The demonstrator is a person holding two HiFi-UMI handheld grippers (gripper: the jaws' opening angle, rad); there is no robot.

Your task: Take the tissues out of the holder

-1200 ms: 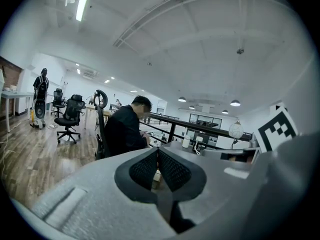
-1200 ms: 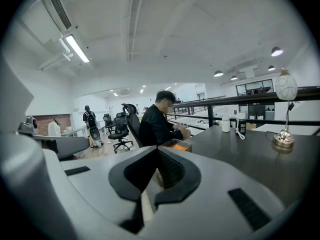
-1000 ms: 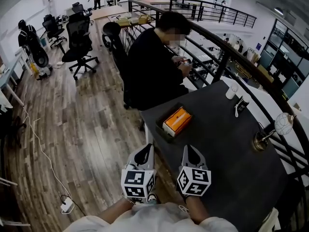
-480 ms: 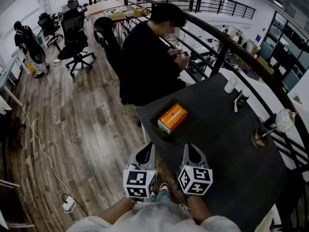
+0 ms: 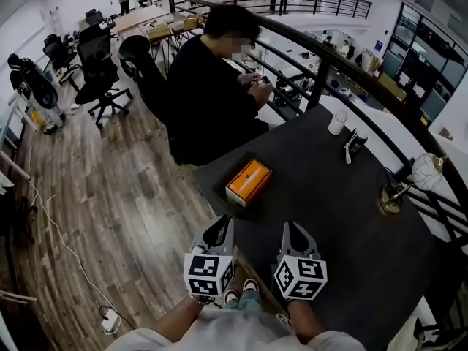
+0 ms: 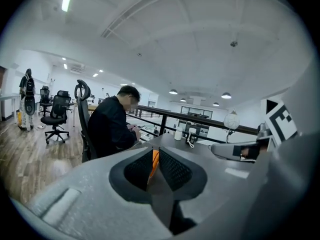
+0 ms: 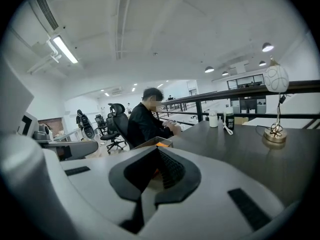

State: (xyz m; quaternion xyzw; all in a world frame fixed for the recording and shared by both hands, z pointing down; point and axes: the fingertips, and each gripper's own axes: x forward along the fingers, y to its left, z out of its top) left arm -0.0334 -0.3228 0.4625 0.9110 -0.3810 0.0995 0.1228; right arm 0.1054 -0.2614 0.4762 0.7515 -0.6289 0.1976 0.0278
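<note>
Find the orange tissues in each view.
Head view: tissues at picture centre, in a dark holder.
Left gripper view: tissues show as an orange sliver in the slit between the jaws, centre.
Right gripper view: tissues show as a small orange patch just above the jaw tips, centre.
Shared landmark: the seated person beyond them.

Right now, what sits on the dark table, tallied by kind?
Tissue pack: 1
Holder: 1
Bottles: 2 (white, dark)
Lamp: 1
Total: 5
</note>
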